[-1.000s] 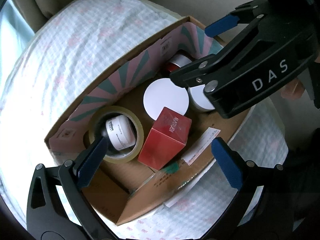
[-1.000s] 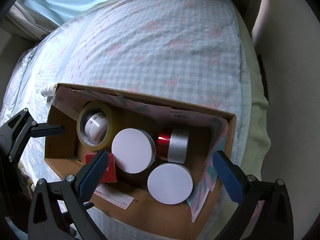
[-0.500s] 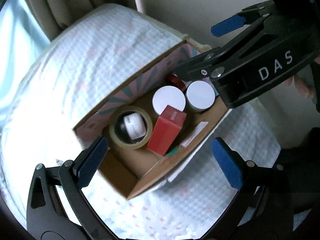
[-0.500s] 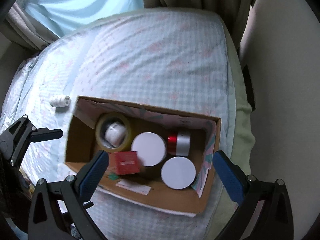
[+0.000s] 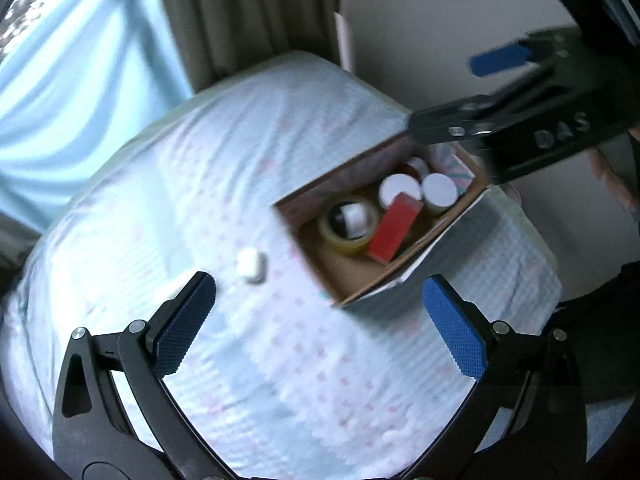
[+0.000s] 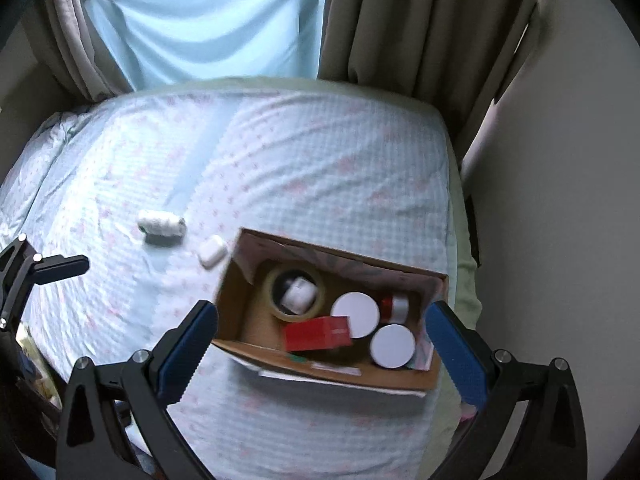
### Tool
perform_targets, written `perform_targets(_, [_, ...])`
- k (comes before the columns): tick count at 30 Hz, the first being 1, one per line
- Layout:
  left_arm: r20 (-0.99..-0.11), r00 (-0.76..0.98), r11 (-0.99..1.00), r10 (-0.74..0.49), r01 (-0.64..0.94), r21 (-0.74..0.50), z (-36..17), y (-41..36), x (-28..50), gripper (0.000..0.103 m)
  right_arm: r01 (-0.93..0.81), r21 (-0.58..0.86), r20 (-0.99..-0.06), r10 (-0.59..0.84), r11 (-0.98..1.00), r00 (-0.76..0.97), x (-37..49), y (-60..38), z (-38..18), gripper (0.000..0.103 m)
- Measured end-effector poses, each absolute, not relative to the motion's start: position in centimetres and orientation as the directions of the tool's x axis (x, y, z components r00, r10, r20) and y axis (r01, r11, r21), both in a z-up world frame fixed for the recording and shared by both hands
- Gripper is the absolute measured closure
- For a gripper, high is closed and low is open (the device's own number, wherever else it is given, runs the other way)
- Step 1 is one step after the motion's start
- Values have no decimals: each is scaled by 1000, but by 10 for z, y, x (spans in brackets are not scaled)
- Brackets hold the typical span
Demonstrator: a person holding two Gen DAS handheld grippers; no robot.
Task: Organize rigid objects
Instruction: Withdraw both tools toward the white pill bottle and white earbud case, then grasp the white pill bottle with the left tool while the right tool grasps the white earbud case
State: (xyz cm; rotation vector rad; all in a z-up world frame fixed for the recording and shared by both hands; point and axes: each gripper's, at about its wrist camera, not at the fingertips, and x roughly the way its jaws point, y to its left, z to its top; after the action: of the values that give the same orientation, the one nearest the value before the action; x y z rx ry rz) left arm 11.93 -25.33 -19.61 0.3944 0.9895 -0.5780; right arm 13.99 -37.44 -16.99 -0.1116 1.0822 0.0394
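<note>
An open cardboard box lies on the bed. It holds a tape roll with a white bottle inside it, a red box, two white-lidded jars and a red and silver can. A small white case and a white spool lie on the bed left of the box. My left gripper is open and empty, high above the bed. My right gripper is open and empty, above the box.
The bed has a pale checked cover with pink marks. Curtains and a blue drape hang behind it. A wall runs along the right side. The left gripper's finger shows in the right wrist view.
Both grippers have risen away from the box, so it looks smaller. The white case and the spool on the bed have come into view.
</note>
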Motion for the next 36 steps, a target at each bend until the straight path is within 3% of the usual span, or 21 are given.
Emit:
perform_targets(13, [-803,530,829,-273,554,83,-169,-55,103,0,113,-19,-858,-75,993,509,82,-224,-161,0])
perform_targets(20, [-799,522,825,-298,562,59,-178,8,124,0,213,-1,-857,-110,977,504,74,-170,-175,0])
perform_targets(26, [-838,447,817,-312,577,4,-206,26,166,0,295,24,-857,-132,955,497,77,-149,-194,0])
perform_targets(36, [-907,323,712,-271,701,37,-287,2,255,0,451,78,-870,-161,889,467,134,-153,-270,0])
